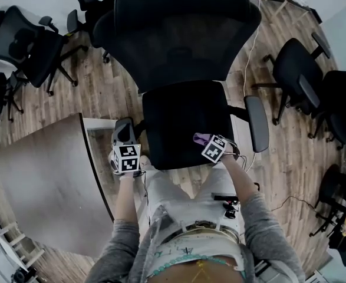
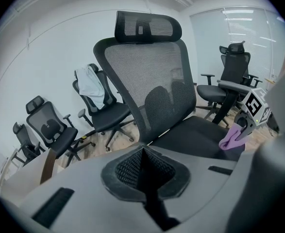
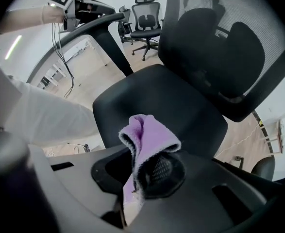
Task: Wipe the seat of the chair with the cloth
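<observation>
A black office chair stands in front of me, its seat (image 1: 181, 122) below the mesh back (image 1: 178, 34). My right gripper (image 1: 211, 146) is shut on a purple cloth (image 1: 200, 138) and holds it at the seat's front right edge. In the right gripper view the cloth (image 3: 149, 137) sticks up from between the jaws, just above the seat (image 3: 166, 103). My left gripper (image 1: 125, 153) hovers by the chair's left armrest (image 1: 123, 131). Its jaws are shut with nothing between them, as the left gripper view (image 2: 143, 154) shows. That view also catches the cloth (image 2: 232, 138) over the seat (image 2: 193, 132).
Several other black office chairs (image 1: 25, 43) (image 1: 299, 78) stand around on the wooden floor. A grey table (image 1: 43, 181) lies close at my left. The chair's right armrest (image 1: 257, 122) juts out beside the seat. A white cable (image 1: 249, 52) runs along the floor.
</observation>
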Tool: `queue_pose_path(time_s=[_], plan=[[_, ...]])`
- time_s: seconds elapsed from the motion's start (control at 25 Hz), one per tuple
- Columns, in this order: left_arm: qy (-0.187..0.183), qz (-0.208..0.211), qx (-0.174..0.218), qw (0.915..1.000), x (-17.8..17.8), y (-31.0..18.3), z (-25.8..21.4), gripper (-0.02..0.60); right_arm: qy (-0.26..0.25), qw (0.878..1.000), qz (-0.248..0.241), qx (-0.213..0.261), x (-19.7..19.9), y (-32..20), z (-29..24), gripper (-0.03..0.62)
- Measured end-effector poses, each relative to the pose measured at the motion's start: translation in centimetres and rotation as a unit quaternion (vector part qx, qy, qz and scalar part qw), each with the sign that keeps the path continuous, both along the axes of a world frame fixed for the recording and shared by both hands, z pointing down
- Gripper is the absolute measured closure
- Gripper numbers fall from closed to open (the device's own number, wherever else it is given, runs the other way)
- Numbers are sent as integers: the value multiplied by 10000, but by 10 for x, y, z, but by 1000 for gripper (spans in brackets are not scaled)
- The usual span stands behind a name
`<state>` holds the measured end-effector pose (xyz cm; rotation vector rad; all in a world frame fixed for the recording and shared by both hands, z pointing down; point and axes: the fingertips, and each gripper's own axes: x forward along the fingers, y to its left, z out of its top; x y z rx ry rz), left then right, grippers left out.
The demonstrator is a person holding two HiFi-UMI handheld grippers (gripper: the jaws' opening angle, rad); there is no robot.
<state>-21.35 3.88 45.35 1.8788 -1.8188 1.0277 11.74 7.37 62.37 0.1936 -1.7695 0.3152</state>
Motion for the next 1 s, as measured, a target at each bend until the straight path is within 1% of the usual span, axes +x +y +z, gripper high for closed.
queue_pose_path(time_s=[0.36,0.52,0.72,0.84,1.0], plan=[[3,3,1,10000,-1,2,-2,578,-545,9982,160,201,-41,-24,-52,546],[9,-2,-11,10000,3,3,-2,578,-738,9966,209,308,-49,-33,-76,546],[1,6,-9,10000,3,1,-3,578,-1050,9934,347,304,-63,-42,-104,546],[-3,5,-21,10000,1,1,-2,578,-1180,9913,381,450,-70,-49,-120,546],[-30,-13,-36,10000,-1,3,-3,578,-1435,9868,583,479,-79,-49,-140,546]])
